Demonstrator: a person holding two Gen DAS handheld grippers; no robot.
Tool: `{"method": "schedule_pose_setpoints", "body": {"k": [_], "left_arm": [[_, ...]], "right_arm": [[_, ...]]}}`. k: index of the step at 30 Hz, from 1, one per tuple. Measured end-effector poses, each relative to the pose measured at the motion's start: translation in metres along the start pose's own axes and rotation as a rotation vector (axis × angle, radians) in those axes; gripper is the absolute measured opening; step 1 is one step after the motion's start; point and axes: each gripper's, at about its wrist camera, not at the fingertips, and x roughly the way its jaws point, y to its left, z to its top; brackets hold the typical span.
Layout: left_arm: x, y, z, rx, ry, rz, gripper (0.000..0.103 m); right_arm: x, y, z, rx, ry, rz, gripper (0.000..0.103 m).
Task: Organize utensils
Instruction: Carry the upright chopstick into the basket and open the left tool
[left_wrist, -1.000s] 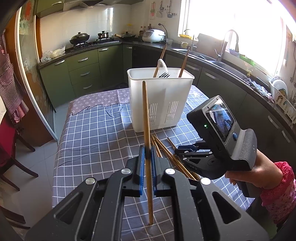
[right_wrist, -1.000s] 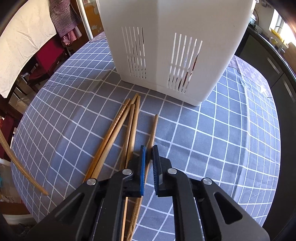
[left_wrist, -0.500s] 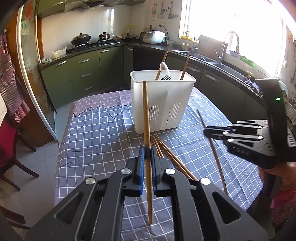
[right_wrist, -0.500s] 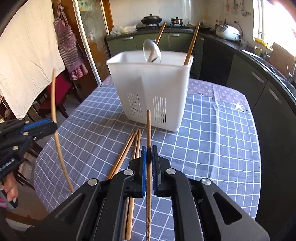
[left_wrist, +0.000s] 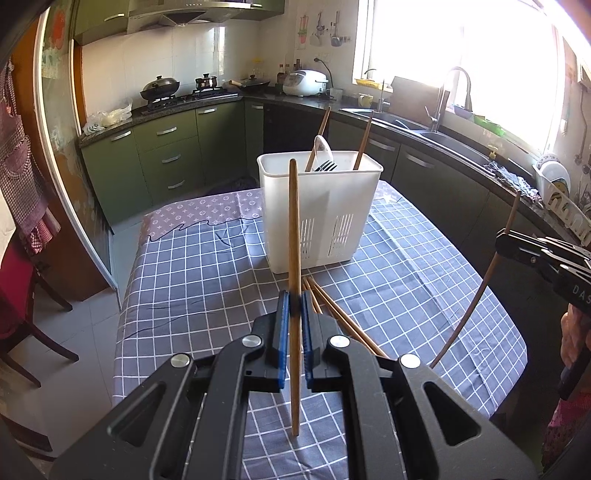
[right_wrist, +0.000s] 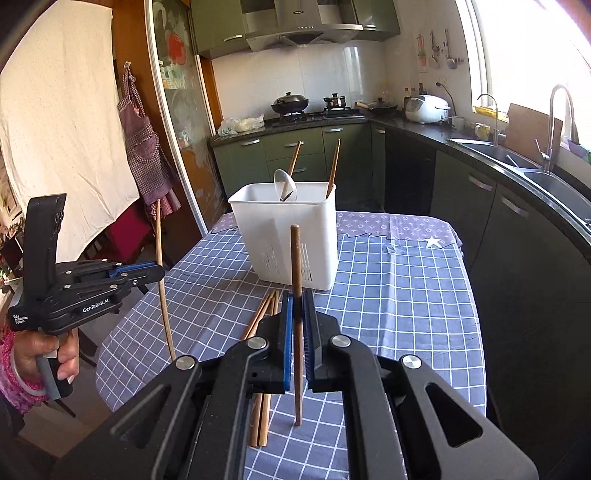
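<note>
My left gripper (left_wrist: 292, 314) is shut on a wooden chopstick (left_wrist: 293, 236) held upright above the table. My right gripper (right_wrist: 297, 314) is shut on another wooden chopstick (right_wrist: 295, 266), also upright. The white utensil holder (left_wrist: 321, 210) stands mid-table with two chopsticks, a spoon and a fork in it; it also shows in the right wrist view (right_wrist: 288, 236). Several loose chopsticks (right_wrist: 264, 314) lie on the checked cloth in front of the holder. The left gripper shows at the left of the right wrist view (right_wrist: 147, 271), the right gripper at the right edge of the left wrist view (left_wrist: 506, 240).
The table carries a blue checked cloth (left_wrist: 207, 266). Green kitchen cabinets (left_wrist: 166, 162) and a counter with a sink (right_wrist: 517, 158) run behind and to the right. A red chair (left_wrist: 22, 295) stands at the left.
My right gripper lifted a chopstick off the table and raised it upright, well above the cloth. Both grippers pulled back from the holder.
</note>
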Motion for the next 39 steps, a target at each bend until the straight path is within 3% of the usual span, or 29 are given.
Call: {"method": "schedule_pose_setpoints", "body": {"k": [24,33,39], "left_arm": [[-0.012,0.002,0.016,0.009,-0.052,-0.023,0.007],[-0.026,-0.002,0.071,0.022,-0.075,-0.068,0.007],[-0.049,-0.007,0.124,0.042,-0.188,-0.033,0.007]], "right_arm": [[0.001,0.004,-0.005,-0.012,0.010,0.010,0.006],[0.001,0.000,-0.008,-0.001,0.007,0.017,0.006],[0.000,-0.004,-0.009,0.004,0.005,0.021,0.006]]}}
